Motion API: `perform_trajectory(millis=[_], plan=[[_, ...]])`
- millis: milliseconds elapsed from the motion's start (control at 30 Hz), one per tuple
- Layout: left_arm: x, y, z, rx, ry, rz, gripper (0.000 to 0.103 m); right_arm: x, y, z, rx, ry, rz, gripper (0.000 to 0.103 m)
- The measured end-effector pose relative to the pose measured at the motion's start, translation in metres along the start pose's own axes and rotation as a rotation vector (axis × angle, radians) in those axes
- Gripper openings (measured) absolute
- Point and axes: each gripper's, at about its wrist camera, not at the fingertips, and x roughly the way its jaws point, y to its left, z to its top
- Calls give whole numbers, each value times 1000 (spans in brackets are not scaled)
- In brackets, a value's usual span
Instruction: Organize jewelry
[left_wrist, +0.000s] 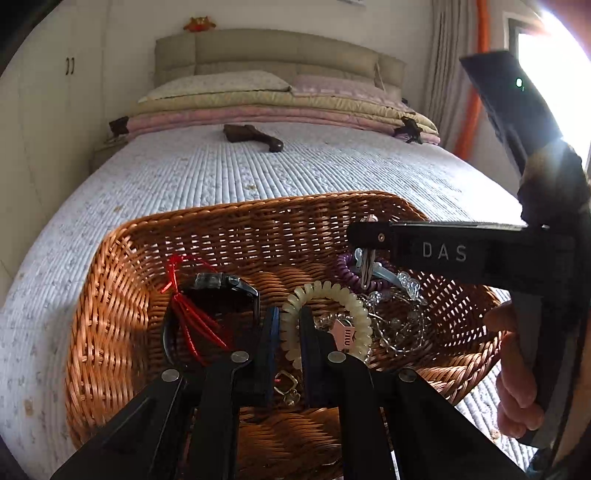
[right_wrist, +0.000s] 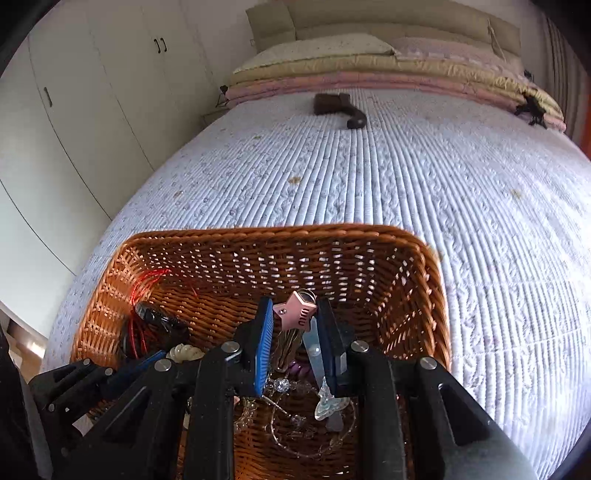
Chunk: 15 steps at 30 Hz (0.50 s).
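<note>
A wicker basket (left_wrist: 110, 295) (right_wrist: 424, 288) on the bed holds jewelry: a cream coil bracelet (left_wrist: 354, 306), a red cord (left_wrist: 188, 317), a black watch (left_wrist: 221, 284), a purple coil (left_wrist: 347, 273), clear beads (left_wrist: 399, 317) and a pink star clip (left_wrist: 345, 334). My left gripper (left_wrist: 288, 325) is low in the basket, its jaws narrowly apart around the cream coil. My right gripper (right_wrist: 295, 314) hovers over the basket, partly open, with the pink star clip (right_wrist: 297, 314) between its fingertips. It shows from the side in the left wrist view (left_wrist: 369, 236).
The basket sits on a white quilted bedspread (right_wrist: 406, 177). A dark brown object (left_wrist: 255, 136) (right_wrist: 340, 107) lies near folded blankets and pillows (left_wrist: 280, 107) at the headboard. White wardrobes (right_wrist: 74, 110) stand left of the bed.
</note>
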Motion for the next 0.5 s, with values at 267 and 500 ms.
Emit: perform_trajectory(millis=[267,500], plan=[[-35,6,-3,-32,-66,-38,44,-33,5,-8,-12,-41,-5,31],[-136,20,-28,-77,-247,-43,56,-141,27,-63,-8,-281,-2,61]])
